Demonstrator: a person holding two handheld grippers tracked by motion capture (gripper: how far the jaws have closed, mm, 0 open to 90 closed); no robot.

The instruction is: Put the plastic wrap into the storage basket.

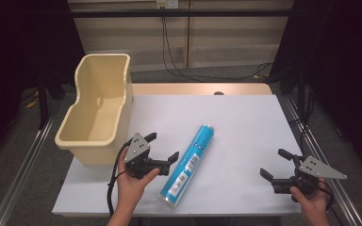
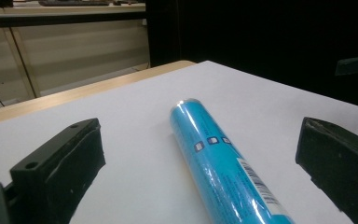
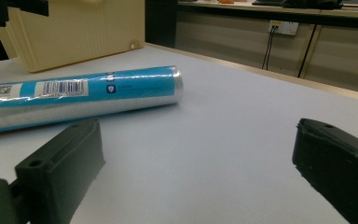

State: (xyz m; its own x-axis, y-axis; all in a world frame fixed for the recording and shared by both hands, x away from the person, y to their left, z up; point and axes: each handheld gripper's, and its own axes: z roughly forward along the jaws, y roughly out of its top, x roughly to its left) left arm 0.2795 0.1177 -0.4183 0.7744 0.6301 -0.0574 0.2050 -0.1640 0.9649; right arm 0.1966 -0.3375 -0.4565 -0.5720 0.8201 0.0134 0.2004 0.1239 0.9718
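A: Here's the white bench (image 1: 245, 132), and lying flat on it, the blue foil-wrapped tube (image 1: 188, 163), long axis running from near edge toward the far right, barcode label toward the near end.

B: Left tongs (image 1: 162, 147) are right there beside it, held in the left hand (image 1: 134, 181). Jaws spread wide, nothing between them in the high view.

A: In the left gripper view the tube (image 2: 223, 163) sits between the two black jaws, nearer the right one, touching neither. Its silver end cap points away.

B: And the right tongs (image 1: 274, 163)?

A: Well apart from the tube, over the bench's right near corner, right hand (image 1: 311, 200) wrapped around the grip. Jaws parted too, empty.

B: The right gripper view has the tube (image 3: 84, 95) lying crosswise beyond the left jaw, bare bench between the jaws.

A: At the bench's far left corner, the cream plastic bin (image 1: 96, 108), upright, hanging partly past the bench edge. Tube and bin are apart; the left tongs sit between them.

B: The bin's (image 3: 74, 32) ribbed wall shows behind the tube in the right gripper view.
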